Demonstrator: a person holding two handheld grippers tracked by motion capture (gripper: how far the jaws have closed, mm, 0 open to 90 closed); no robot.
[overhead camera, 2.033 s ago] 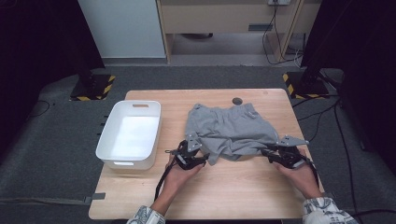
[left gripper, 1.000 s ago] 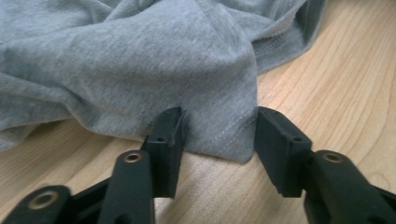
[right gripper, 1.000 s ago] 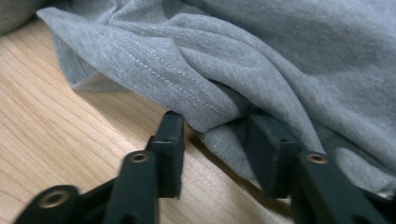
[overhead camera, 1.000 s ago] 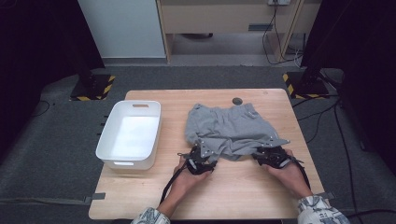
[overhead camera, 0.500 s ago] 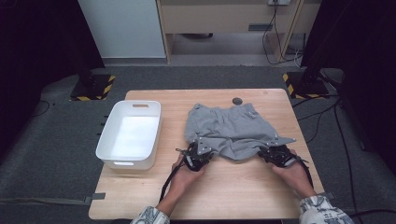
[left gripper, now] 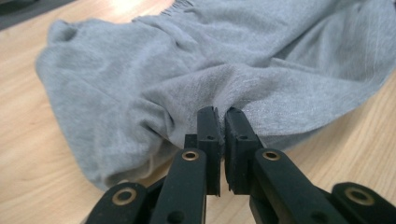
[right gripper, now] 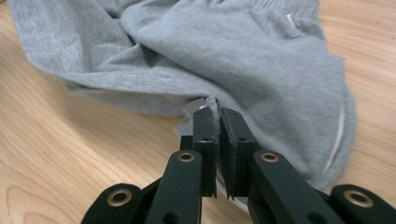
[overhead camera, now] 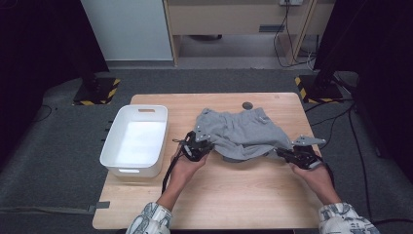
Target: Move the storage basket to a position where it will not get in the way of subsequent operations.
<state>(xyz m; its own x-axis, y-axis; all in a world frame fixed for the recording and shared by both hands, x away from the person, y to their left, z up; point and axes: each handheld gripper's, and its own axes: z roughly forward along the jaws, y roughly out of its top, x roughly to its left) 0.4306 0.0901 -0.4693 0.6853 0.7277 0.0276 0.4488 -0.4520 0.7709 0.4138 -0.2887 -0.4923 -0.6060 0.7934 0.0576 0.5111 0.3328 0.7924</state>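
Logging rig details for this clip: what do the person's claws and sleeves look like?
Both the left claw and right claw are black, with brass-coloured pivot rivets. A black cable trails from the left; a grey three-cornered plate tops the right. Sleeves are white with a bluish pattern.

The high view hangs above my side of the light wooden table (overhead camera: 234, 195), looking forward and down from far off; my forearms enter at six o'clock. The left gripper view rides my left black two-jaw gripper (left gripper: 222, 116), close and low, facing the crumpled grey cotton garment (left gripper: 140, 70). My right one (right gripper: 217, 114) looks likewise. All three share that garment (overhead camera: 243, 131) and tabletop
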